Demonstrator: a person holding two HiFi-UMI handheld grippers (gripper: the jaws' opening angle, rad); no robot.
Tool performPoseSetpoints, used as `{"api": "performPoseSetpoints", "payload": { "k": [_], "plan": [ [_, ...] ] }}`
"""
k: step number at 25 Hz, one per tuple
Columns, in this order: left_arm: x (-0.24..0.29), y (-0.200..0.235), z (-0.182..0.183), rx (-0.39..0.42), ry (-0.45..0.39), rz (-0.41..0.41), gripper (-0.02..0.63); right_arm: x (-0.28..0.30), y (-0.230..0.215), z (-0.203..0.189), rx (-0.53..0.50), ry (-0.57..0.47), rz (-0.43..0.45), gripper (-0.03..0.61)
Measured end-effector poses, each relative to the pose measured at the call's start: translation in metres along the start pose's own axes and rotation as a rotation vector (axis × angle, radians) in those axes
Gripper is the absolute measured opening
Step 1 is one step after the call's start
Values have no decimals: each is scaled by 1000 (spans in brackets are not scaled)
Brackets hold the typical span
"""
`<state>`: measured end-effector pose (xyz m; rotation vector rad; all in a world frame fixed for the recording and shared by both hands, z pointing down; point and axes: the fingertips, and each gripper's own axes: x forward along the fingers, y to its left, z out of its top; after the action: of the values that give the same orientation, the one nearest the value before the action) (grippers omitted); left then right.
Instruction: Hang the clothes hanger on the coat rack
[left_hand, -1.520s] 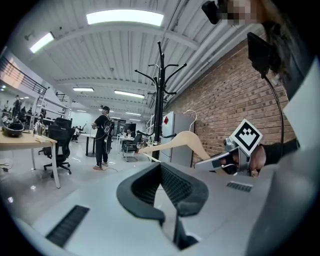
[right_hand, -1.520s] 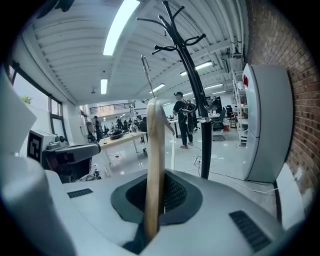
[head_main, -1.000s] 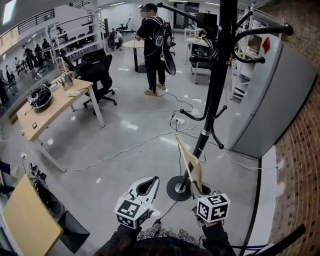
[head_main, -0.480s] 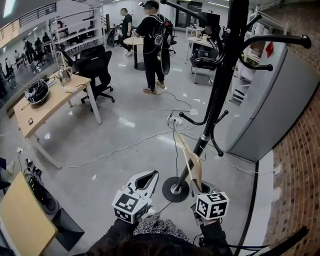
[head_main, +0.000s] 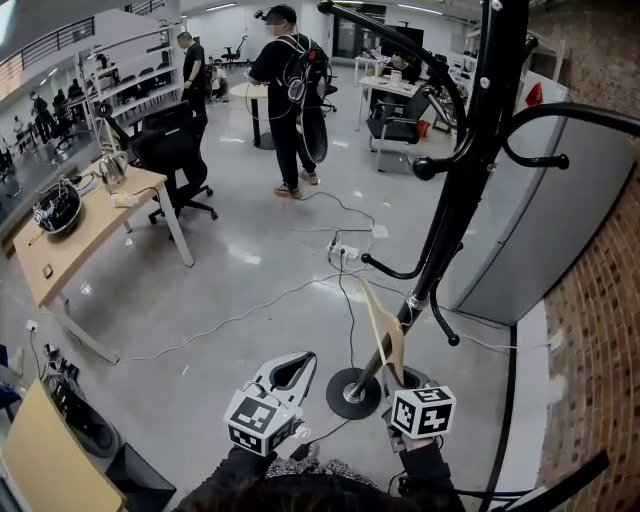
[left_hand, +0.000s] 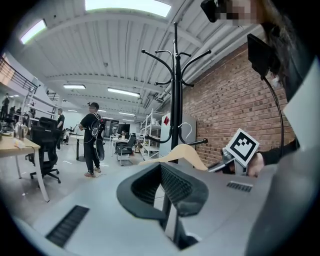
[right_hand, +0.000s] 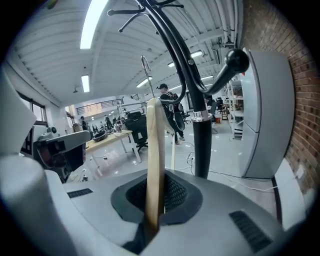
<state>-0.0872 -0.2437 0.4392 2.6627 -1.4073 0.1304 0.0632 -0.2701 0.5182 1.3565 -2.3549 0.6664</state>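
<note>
Nothing legible anywhere. The left marker cube (head_main: 262, 424) and right marker cube (head_main: 423, 411) carry only black-and-white squares; the red sign (head_main: 534, 94) at 2 o'clock is too small to read.

On my left, a wooden desk (head_main: 85, 232) carries a dark round object (head_main: 55, 205) near its far corner, with a black office chair (head_main: 170, 150) just behind. A person in black (head_main: 285, 95) stands ahead. On my right, a grey cabinet (head_main: 560, 220) stands beside the brick wall (head_main: 600, 330).

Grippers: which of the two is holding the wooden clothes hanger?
The right gripper: its jaws clamp the wooden clothes hanger near the coat rack. The left gripper has its jaws together on nothing.
</note>
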Motion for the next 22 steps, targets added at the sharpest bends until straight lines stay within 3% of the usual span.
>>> {"api": "performPoseSetpoints", "payload": {
  "k": [5, 14, 22],
  "plan": [
    [14, 31, 0, -11, -6, -6, 9, 34, -11, 20, 25, -9, -34, 8],
    [32, 61, 1, -16, 10, -30, 9, 85, -38, 33, 157, 5, -94, 8],
    [31, 79, -9, -21, 34, -25, 8, 111, -46, 16, 203, 50, -134, 8]
  ]
}}
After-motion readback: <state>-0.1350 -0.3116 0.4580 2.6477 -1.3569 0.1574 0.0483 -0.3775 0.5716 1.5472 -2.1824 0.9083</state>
